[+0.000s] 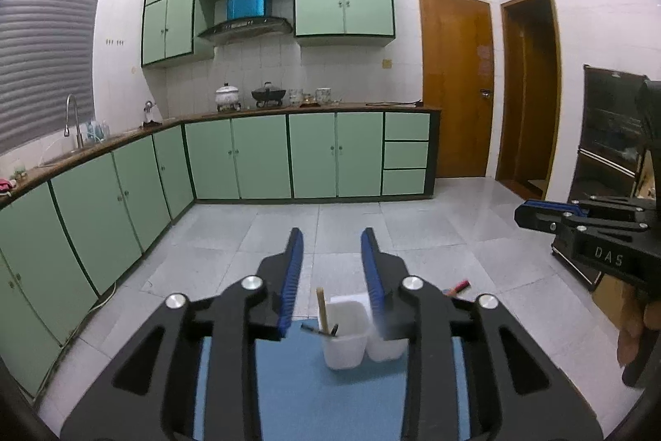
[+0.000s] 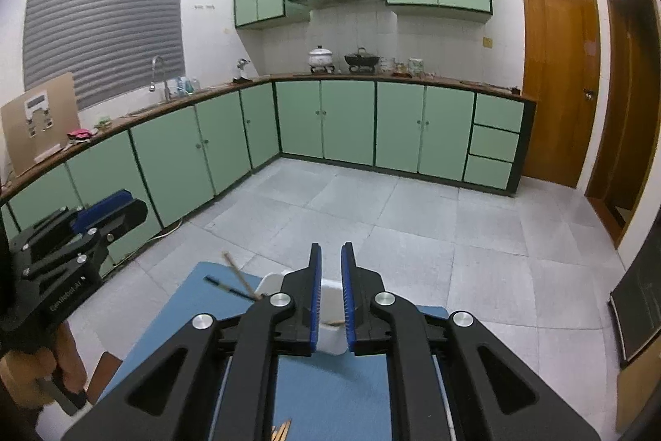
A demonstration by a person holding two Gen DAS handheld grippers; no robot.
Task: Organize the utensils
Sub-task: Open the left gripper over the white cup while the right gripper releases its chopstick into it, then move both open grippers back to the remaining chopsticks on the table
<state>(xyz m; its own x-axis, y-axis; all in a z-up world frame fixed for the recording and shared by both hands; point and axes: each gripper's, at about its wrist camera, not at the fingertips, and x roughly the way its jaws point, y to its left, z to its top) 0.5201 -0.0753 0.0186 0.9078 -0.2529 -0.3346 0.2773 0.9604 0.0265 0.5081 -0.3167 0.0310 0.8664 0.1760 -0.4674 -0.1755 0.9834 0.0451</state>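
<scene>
Behind the right gripper's (image 2: pixel 330 255) black frame, most of the white utensil holder (image 2: pixel 330 321) is hidden; only a strip of its wall shows through the gap, plus a bit of rim at the left. At the bottom edge of the right wrist view, a few wooden sticks (image 2: pixel 281 429) are cut off, too little showing to name them. In the left wrist view the holder (image 1: pixel 345 337) stands on the blue mat (image 1: pixel 314 391), and its second compartment is blurred and half covered by a blue finger pad (image 1: pixel 374 271). A red-tipped object (image 1: pixel 457 287) peeks out past that gripper's frame, hard to identify.

Both grippers hold nothing. The left gripper (image 1: pixel 332 238) has its fingers well apart, above the holder and touching nothing. The right gripper's fingers are close together but with a narrow gap between the pads. A wooden chopstick (image 1: pixel 321 311) leans upright in the holder's left compartment, with a dark-handled utensil (image 1: pixel 316 329) angled over its rim.
</scene>
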